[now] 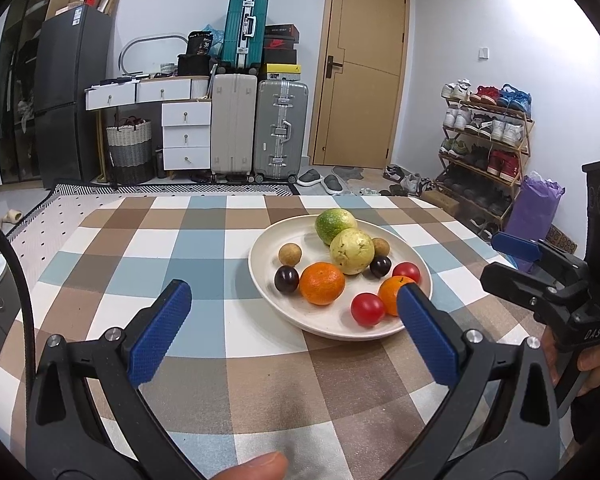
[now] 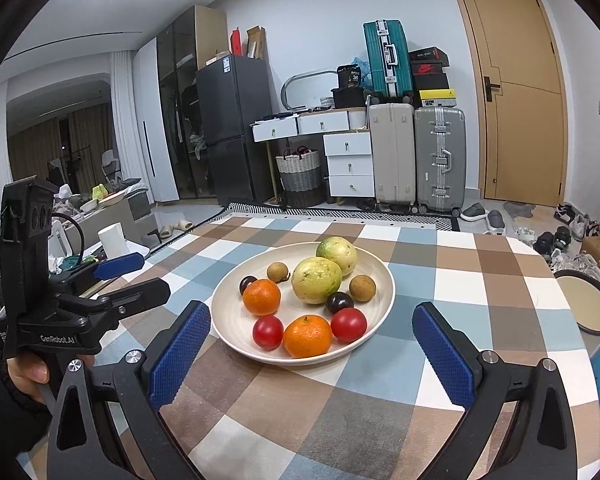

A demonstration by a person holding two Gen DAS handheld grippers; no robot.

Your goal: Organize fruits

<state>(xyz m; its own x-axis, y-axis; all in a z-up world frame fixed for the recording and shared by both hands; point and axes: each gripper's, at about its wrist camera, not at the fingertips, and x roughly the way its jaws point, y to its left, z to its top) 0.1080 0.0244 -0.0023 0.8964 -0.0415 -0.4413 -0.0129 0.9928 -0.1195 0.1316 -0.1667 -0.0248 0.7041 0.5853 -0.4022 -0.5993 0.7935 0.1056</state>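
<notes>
Currently both grippers, left gripper [image 1: 292, 314] and right gripper [image 2: 312, 334], hover spread wide and empty near the fruit-filled plate [image 2: 236, 332] on the checked tablecloth [image 2: 480, 280].

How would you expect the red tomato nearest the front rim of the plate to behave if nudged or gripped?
The tomato looks round and glossy, so it would probably roll and may slip between pads. It touches the orange, which could shift too. The plate curves upward, likely containing it.

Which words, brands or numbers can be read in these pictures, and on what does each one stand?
"GenRobot.AI": on the left tool's black body.
"DAS": on the right tool's body; possibly only part of a word.
"36": on the black bag beside the teal suitcase.
Fridge sticker and shoe boxes: too small to read.
</notes>
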